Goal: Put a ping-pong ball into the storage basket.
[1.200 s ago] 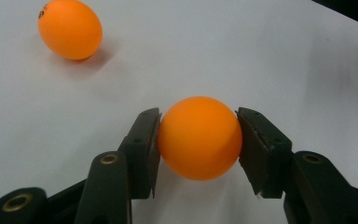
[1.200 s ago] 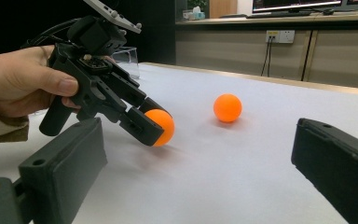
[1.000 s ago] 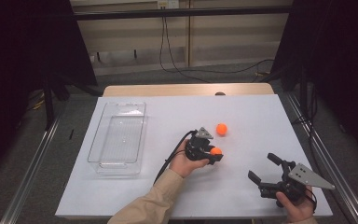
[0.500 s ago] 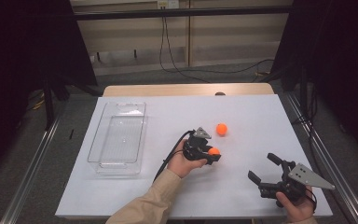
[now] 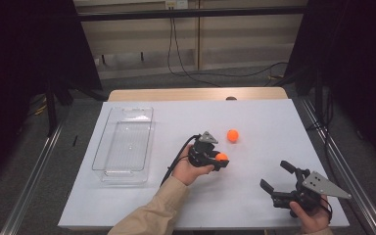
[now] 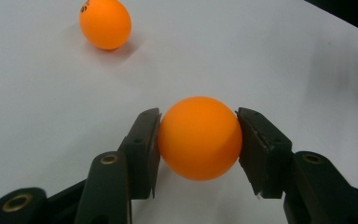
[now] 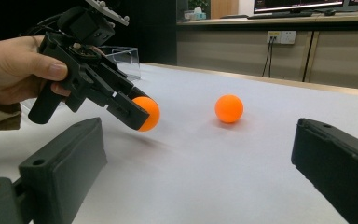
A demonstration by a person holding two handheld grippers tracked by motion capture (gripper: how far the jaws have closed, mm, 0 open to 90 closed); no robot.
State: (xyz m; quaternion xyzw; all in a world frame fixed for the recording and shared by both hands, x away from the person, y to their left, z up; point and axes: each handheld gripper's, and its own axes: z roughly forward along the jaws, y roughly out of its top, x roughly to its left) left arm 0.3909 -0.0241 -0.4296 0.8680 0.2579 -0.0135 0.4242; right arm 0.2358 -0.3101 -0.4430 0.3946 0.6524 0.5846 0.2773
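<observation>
Covering table (image 5: 254,122), white sheet (dim room)

The round orange plastic ball (image 6: 199,138) looks smooth and matt. The black plastic left gripper (image 6: 199,156) is dull. The clear plastic tray (image 5: 104,159) shines above a matt white tabletop (image 5: 274,127).
</observation>
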